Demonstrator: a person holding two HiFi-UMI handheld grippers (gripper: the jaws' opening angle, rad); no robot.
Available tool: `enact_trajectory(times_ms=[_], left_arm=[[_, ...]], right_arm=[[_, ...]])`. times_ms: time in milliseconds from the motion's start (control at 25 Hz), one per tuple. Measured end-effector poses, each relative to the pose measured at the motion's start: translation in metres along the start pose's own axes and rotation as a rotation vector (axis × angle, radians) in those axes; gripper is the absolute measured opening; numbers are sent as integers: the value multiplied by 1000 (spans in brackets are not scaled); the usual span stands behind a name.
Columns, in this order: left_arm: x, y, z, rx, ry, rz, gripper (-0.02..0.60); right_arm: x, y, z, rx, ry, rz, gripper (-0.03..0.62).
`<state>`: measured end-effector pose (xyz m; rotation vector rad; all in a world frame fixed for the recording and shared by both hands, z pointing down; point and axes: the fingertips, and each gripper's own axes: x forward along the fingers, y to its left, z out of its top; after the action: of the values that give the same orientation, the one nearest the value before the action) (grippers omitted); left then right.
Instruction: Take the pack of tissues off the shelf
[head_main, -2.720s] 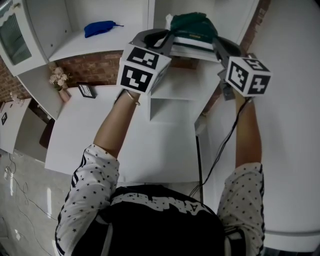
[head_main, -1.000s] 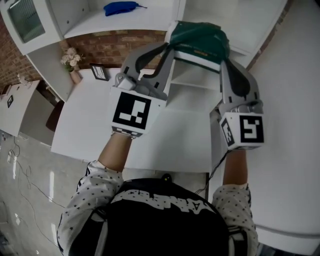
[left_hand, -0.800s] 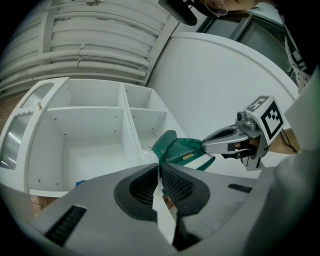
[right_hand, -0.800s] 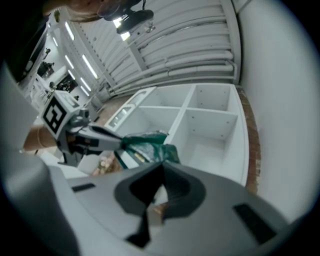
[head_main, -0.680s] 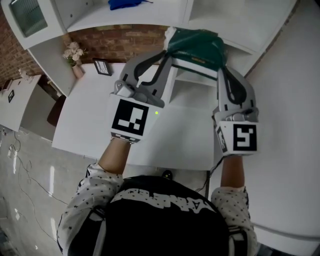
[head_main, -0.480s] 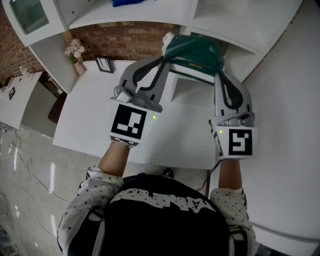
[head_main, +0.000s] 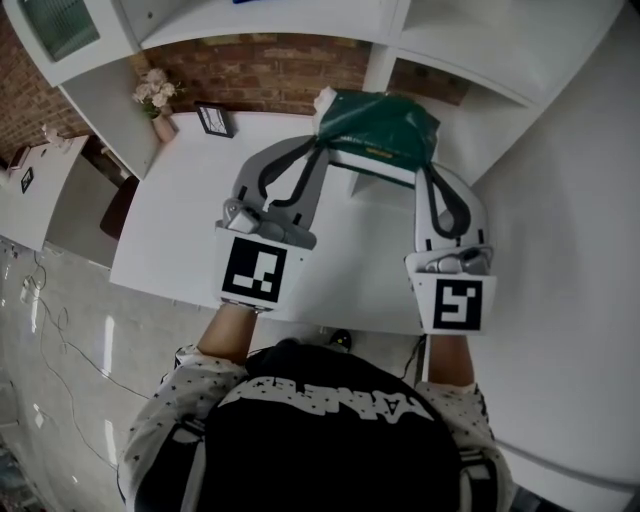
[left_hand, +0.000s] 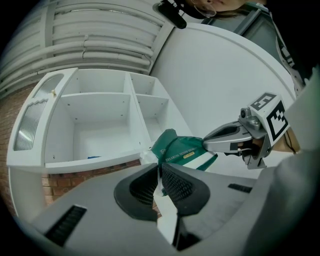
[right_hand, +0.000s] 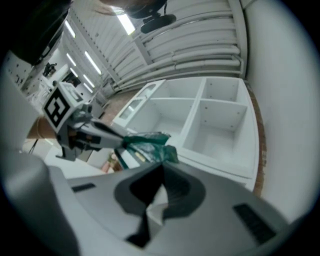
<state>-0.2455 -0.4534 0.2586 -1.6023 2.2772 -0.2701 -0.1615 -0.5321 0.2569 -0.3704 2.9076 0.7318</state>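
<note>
The pack of tissues (head_main: 375, 130) hangs just ahead of both pairs of jaws, over the desk (head_main: 180, 220), seemingly clear of the shelf (head_main: 480, 60). It looks light, soft and saggy, so hold it by the wrapper ends. Your left gripper (left_hand: 161, 175) is clenched on its white wrapper edge, and your right gripper (right_hand: 159, 192) pinches the opposite end.

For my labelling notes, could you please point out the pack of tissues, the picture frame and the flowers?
pack of tissues (head_main: 378, 125): head view, green top.
picture frame (head_main: 214, 120): head view, its front face.
flowers (head_main: 153, 90): head view, the blossoms.
</note>
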Motion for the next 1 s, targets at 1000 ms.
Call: enact_trajectory(times_ms=[1000], left_arm=[[-17,-3,-19,-30,35,-18,52]], right_arm=[[-6,18,-11,63,29,-10,31]])
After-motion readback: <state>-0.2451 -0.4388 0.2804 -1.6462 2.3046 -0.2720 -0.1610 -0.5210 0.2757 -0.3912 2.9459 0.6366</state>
